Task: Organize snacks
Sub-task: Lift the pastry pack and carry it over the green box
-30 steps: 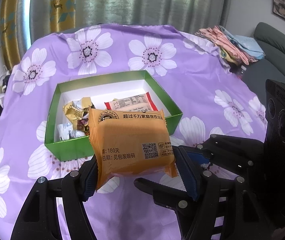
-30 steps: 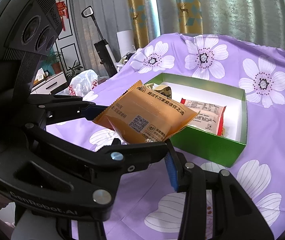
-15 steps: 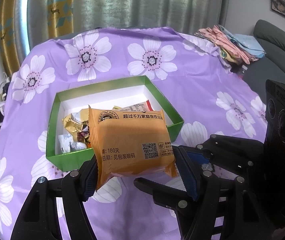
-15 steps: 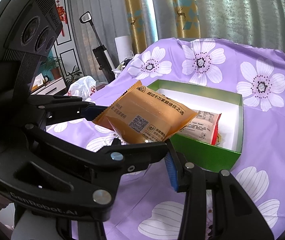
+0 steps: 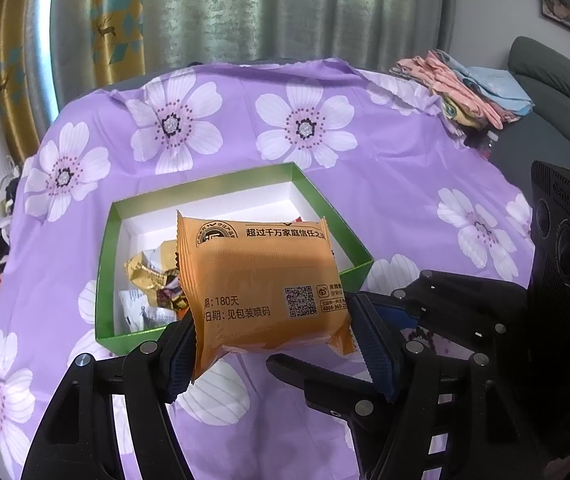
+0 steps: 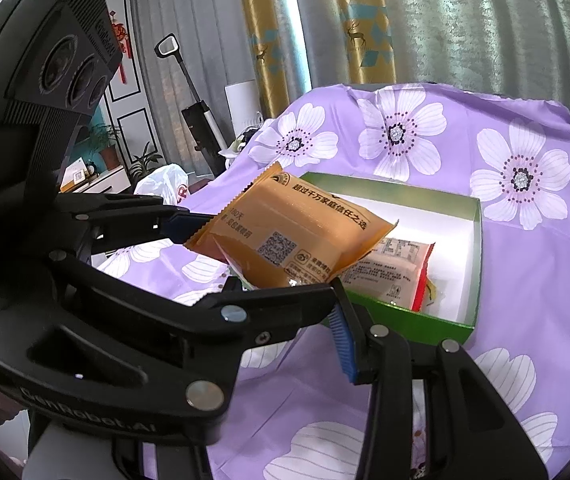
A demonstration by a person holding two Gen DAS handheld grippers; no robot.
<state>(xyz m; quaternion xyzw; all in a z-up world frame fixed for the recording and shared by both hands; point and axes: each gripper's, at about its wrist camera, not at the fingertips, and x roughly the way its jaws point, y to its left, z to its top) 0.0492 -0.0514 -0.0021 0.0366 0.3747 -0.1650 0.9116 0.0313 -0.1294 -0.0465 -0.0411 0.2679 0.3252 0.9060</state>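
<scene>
Your left gripper [image 5: 273, 344] has its jaws clenched on the two side edges of an orange snack packet [image 5: 261, 284], a puffy, pillow-shaped foil pack with crimped, saw-toothed end seams, printed text and a small square code. The ribbed blue pads [image 5: 377, 356] press into the wrapper on both sides. The packet hangs in the air above the near wall of a green box [image 5: 107, 248], which sits on the bench near its middle.

The box is shallow, rectangular cardboard, glossy green outside and plain white inside. In its left part lie crumpled gold wrappers [image 5: 145, 276] and a small white sachet [image 5: 141, 312]; the held packet hides much of the box floor from your left camera. From your right camera a flat red-edged packet [image 6: 397, 272] shows on the box floor, partly covered by the orange one.

Your right gripper [image 6: 277, 280]: one finger shows fully, with a blue ridged pad [image 6: 343, 344]; the other blends with the left tool's black frame, so you cannot tell how its jaws stand. No part of the packet sits against the visible pad.

A thin, slightly wrinkled purple cloth [image 5: 385, 184] with large white flowers covers the bench. At the far right corner lies a stack of folded fabric [image 5: 473, 88], its lower part cut off by the bench edge.
</scene>
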